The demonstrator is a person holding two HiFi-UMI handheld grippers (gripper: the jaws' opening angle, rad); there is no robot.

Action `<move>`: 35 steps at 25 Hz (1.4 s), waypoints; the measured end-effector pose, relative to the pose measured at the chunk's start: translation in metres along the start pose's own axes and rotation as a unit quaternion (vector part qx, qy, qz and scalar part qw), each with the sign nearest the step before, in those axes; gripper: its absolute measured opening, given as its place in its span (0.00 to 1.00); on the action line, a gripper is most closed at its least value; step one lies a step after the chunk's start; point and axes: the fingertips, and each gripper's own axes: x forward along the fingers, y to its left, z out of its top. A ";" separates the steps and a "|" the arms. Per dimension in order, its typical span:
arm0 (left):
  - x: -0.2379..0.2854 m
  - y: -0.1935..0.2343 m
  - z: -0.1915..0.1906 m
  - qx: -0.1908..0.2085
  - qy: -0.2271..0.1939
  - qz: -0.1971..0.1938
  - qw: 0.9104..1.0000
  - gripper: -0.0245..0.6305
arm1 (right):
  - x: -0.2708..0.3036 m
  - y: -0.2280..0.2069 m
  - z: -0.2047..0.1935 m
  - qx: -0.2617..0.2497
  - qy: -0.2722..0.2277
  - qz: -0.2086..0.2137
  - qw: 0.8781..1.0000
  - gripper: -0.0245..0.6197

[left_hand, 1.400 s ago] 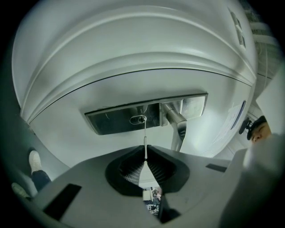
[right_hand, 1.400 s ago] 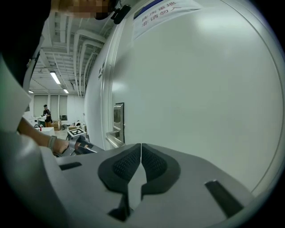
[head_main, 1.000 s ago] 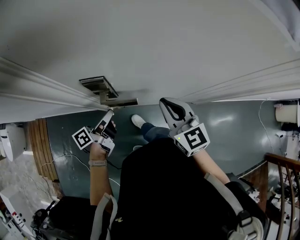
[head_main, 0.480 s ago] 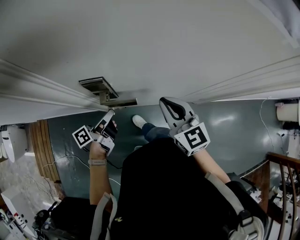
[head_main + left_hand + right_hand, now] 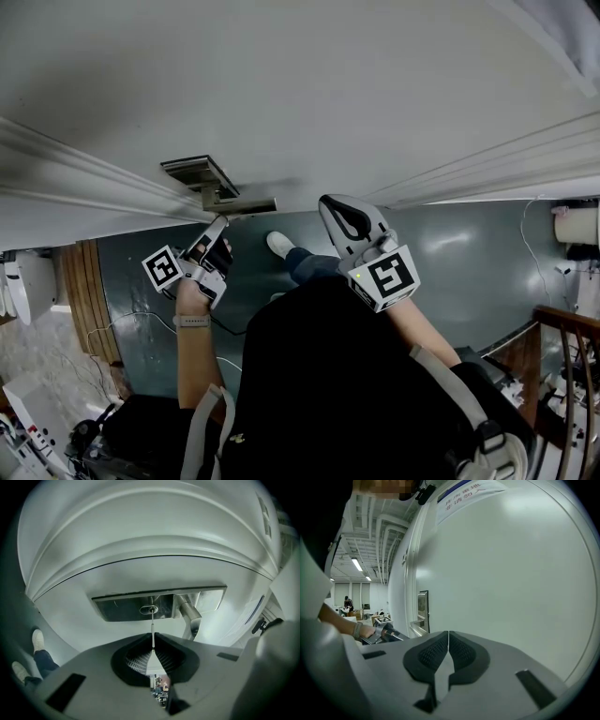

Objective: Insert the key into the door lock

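Observation:
A thin silver key [image 5: 152,627] is pinched between the jaws of my left gripper [image 5: 153,645], which is shut on it. The key's tip touches the round keyhole [image 5: 149,609] in the steel lock plate [image 5: 122,608] on the white door. A lever handle [image 5: 189,616] juts from the plate just right of the keyhole. In the head view the left gripper [image 5: 212,234] sits right below the lock plate [image 5: 197,172]. My right gripper [image 5: 345,217] is shut with nothing in it, held off to the right of the lock, facing the plain door panel [image 5: 511,569].
The white door with raised mouldings [image 5: 309,94] fills the upper head view. Below lie a dark floor [image 5: 469,272], the person's shoe [image 5: 277,243], wooden stair rails [image 5: 562,356] at right and floor cables [image 5: 131,319] at left.
The left gripper has shifted very slightly leftward under the lock plate. The right gripper has stayed still.

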 end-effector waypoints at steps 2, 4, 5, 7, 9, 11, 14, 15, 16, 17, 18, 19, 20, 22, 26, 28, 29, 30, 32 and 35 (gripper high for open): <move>0.000 0.000 0.001 -0.003 0.002 0.000 1.000 0.08 | 0.002 -0.001 0.001 -0.001 -0.001 0.000 1.000 0.06; 0.000 0.001 0.001 -0.002 0.008 0.002 1.000 0.08 | 0.003 -0.001 0.002 -0.002 -0.001 0.000 1.000 0.06; -0.001 0.002 0.001 -0.002 0.011 0.004 1.000 0.08 | 0.005 -0.001 0.003 -0.003 -0.002 0.000 1.000 0.06; -0.001 0.003 0.005 -0.004 0.016 0.007 1.000 0.08 | 0.007 0.000 0.004 -0.006 -0.003 0.002 1.000 0.06; 0.001 0.003 0.011 0.002 0.023 0.014 1.000 0.08 | 0.010 0.002 0.006 -0.010 -0.005 0.005 1.000 0.06; 0.005 0.002 0.015 0.008 0.030 0.022 0.999 0.08 | 0.012 0.004 0.007 -0.009 -0.005 0.007 1.000 0.06; 0.010 0.000 0.018 0.006 0.035 0.020 0.999 0.08 | 0.013 0.005 0.010 -0.009 -0.007 0.008 1.000 0.06; 0.011 0.000 0.019 0.006 0.036 0.020 0.999 0.08 | 0.013 0.005 0.011 -0.009 -0.007 0.008 1.000 0.06; 0.012 -0.001 0.019 0.007 0.038 0.019 0.999 0.08 | 0.013 0.004 0.011 -0.009 -0.007 0.007 1.000 0.06; 0.013 -0.001 0.019 0.006 0.039 0.016 0.999 0.08 | 0.013 0.004 0.011 -0.009 -0.007 0.007 1.000 0.06; 0.013 -0.001 0.019 0.004 0.040 0.013 0.999 0.08 | 0.013 0.004 0.011 -0.009 -0.007 0.007 1.000 0.06; 0.012 -0.001 0.019 0.001 0.039 0.010 0.999 0.08 | 0.014 0.004 0.011 -0.009 -0.006 0.006 1.000 0.06; 0.012 -0.001 0.018 -0.002 0.038 0.007 0.999 0.08 | 0.014 0.004 0.011 -0.009 -0.005 0.006 1.000 0.06; 0.012 -0.001 0.018 -0.004 0.035 0.004 0.999 0.08 | 0.016 0.005 0.011 -0.009 -0.005 0.007 1.000 0.06; 0.012 -0.001 0.018 -0.008 0.026 -0.006 1.000 0.08 | 0.018 0.009 0.014 -0.011 -0.008 0.011 1.000 0.06; 0.011 -0.001 0.019 -0.009 0.020 -0.011 1.000 0.08 | 0.020 0.012 0.015 -0.014 -0.009 0.014 1.000 0.06; 0.011 -0.001 0.019 -0.009 0.017 -0.014 1.000 0.08 | 0.020 0.013 0.015 -0.015 -0.009 0.015 1.000 0.06; 0.011 0.000 0.019 -0.008 0.016 -0.015 1.000 0.08 | 0.020 0.014 0.014 -0.014 -0.009 0.016 1.000 0.06; 0.009 0.001 0.018 0.000 0.015 -0.013 1.000 0.09 | 0.022 0.017 0.014 -0.014 -0.009 0.018 1.000 0.06; 0.004 0.002 0.015 0.004 0.012 -0.008 1.000 0.13 | 0.022 0.020 0.014 -0.013 -0.008 0.022 1.000 0.06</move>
